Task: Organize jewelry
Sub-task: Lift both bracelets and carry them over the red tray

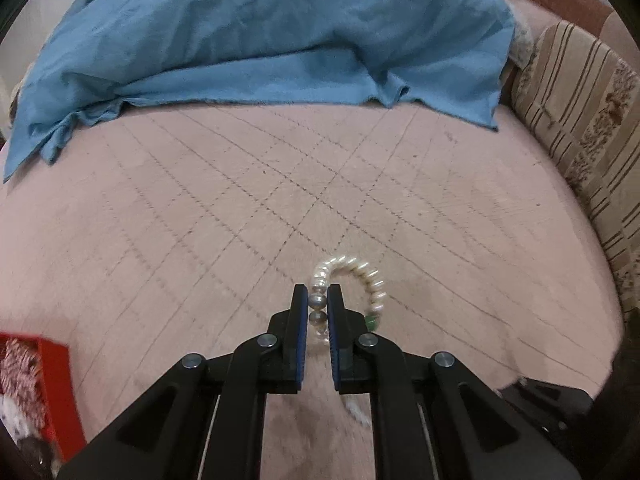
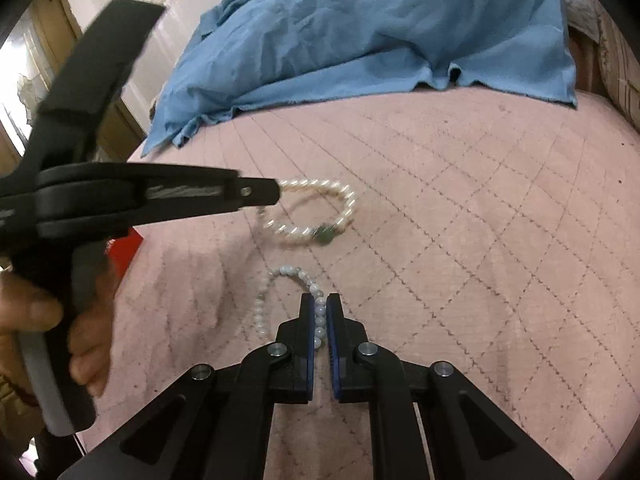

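My left gripper [image 1: 318, 300] is shut on a pearl bracelet [image 1: 360, 270] with a green bead; the loop curves up and to the right of the fingers, above the pink quilted bed [image 1: 240, 200]. In the right wrist view the left gripper [image 2: 276, 192] comes in from the left, holding that bracelet [image 2: 320, 208] just over the bed. My right gripper [image 2: 319, 308] is shut on a pale bluish-white bead bracelet [image 2: 288, 276], whose loop hangs to the left of the fingers. A red jewelry box [image 1: 52, 384] sits at the lower left.
A crumpled blue cloth [image 1: 260, 32] covers the far part of the bed [image 2: 460, 200]. A striped cushion [image 1: 580, 120] lines the right side. A hand [image 2: 84, 320] holds the left gripper's handle. The bed's left edge drops off toward a wooden door.
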Tool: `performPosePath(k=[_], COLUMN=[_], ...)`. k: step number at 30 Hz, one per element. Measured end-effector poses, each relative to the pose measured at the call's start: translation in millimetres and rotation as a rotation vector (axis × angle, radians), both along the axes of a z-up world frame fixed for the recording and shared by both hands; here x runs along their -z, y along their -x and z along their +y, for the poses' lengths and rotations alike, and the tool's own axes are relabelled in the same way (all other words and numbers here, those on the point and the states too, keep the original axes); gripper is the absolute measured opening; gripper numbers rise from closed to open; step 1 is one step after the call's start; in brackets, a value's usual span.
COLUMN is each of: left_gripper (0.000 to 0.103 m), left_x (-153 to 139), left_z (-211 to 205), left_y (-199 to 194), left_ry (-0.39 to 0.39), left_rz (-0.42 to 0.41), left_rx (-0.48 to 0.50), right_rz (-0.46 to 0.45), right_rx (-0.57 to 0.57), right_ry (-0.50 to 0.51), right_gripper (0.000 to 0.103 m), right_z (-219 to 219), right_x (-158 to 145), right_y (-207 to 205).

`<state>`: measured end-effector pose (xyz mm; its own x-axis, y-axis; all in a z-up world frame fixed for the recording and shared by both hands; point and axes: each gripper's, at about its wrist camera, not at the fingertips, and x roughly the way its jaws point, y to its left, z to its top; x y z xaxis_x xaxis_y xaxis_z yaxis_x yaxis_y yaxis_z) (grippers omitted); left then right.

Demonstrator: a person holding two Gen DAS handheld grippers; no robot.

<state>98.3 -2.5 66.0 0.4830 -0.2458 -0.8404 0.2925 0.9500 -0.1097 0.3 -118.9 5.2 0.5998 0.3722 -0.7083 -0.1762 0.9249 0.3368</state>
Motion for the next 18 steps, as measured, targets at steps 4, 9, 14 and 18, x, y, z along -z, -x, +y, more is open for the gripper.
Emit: performPosePath(k=[4, 9, 14, 18], left_gripper=[0.009, 0.009, 0.009, 0.009], left_x=[-26, -52, -75, -85], left_z=[12, 34, 66, 97], left_y=[27, 64, 103, 132], left_ry=[0.041, 0.086, 0.112, 0.111], left_rz=[-0.03, -0.058, -0.093, -0.12], left_rx=[-0.005, -0.015, -0.033, -0.066], right_rz=[-0.02, -0.026, -0.052, -0.066], right_rx=[-0.026, -0.022, 0.005, 0.012], right_ry=[-0.006, -0.007, 0.015, 0.025], right_gripper=[0.007, 0.007, 0.007, 0.007], right_z=[6, 11, 16, 24], right_x=[-7, -10, -24, -37], right_y=[10, 27, 44, 65])
